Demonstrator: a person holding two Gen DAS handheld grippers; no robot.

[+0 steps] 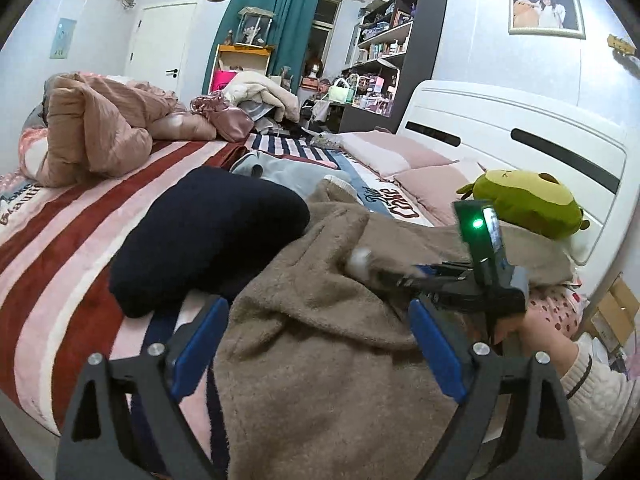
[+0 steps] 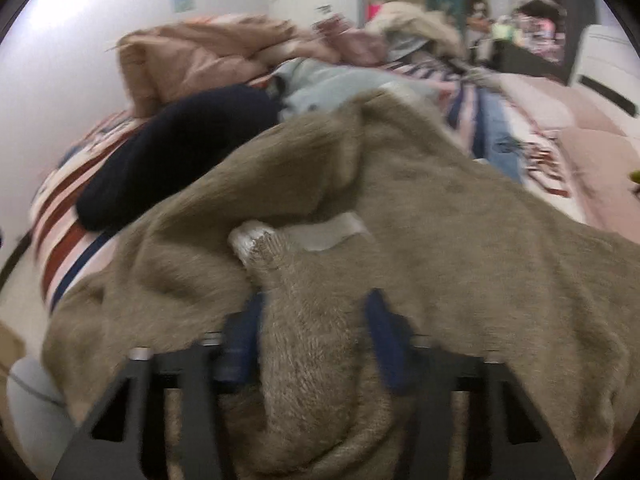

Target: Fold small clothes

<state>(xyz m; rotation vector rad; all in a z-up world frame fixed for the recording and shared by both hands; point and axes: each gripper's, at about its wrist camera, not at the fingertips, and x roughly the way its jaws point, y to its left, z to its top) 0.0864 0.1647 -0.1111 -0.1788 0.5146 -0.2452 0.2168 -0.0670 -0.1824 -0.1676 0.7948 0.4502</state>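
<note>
1. Right now my left tool (image 1: 316, 344) stands with its two blue fingers (image 1: 202, 344) spread wide, and the brown fleece garment (image 1: 320, 360) lies in the gap between them and beyond; I cannot see either pad pressing it.
2. My right tool (image 2: 316, 340) has a rolled sleeve (image 2: 288, 320) of that same brown garment running up between its fingers, white cuff (image 2: 252, 242) ahead of the tips; the picture is blurred, and I cannot tell whether the pads pinch the sleeve or merely flank it.
3. Seen from the left tool, the right tool (image 1: 424, 276) reaches in from my right across the brown fleece, its green light lit, with my hand (image 1: 536, 332) behind it.
4. Ahead and left of the left tool, touching the brown garment's edge, lies one dark navy garment (image 1: 208, 236); beyond it, one pale blue garment (image 1: 280, 170).
5. All three garments rest on the bed's striped blanket (image 1: 80, 232).
6. Farther off to the left sits one heaped pink quilt (image 1: 100, 128).
7. To the right, against the white headboard (image 1: 520, 140), is one green plush toy (image 1: 524, 200), with two pink pillows (image 1: 400, 156) nearby.
8. Dark shelves (image 1: 396, 40) at the far end hold many small items, too small to count.
</note>
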